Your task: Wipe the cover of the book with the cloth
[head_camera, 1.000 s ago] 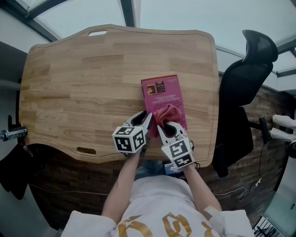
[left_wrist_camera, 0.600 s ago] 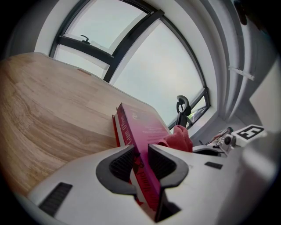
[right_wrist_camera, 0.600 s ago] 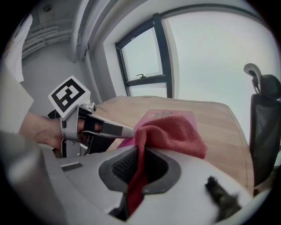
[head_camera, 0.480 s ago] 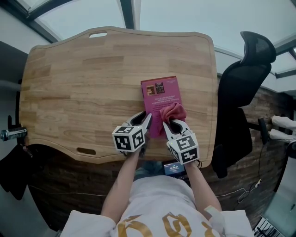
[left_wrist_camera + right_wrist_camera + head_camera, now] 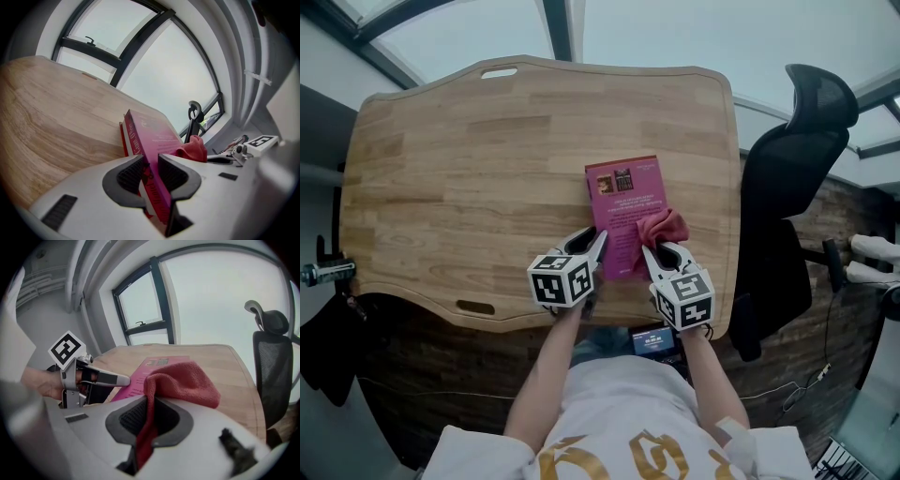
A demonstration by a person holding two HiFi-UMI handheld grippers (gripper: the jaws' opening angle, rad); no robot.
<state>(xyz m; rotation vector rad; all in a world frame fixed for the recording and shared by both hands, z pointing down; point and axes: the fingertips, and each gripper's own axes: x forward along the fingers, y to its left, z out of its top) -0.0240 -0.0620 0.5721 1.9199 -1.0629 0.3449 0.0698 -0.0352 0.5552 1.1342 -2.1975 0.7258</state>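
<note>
Book (image 5: 625, 211) first: it is a magenta paperback with small print and two little pictures at the far end of its cover. It lies flat on the wooden table (image 5: 469, 169), stretching away from both sets of jaws. Its near left corner sits between the jaws of your left gripper (image 5: 598, 242), which are closed on the spine edge, one pad on each side. The red cloth (image 5: 661, 228) is pinched in the jaws of your right gripper (image 5: 664, 249). One fold runs down between the pads, and the rest bunches out just ahead of them. That bunch rests on the right edge of the cover and partly spills over it towards the table.

You hold both grippers side by side at the near edge of the table. Both point forward and down, with your forearms reaching out from your body and the marker cubes facing up.

Compared with a second ago, your right gripper and the cloth have slid from the middle of the cover's near part to its right edge. Your left gripper and the book have stayed put.
</note>
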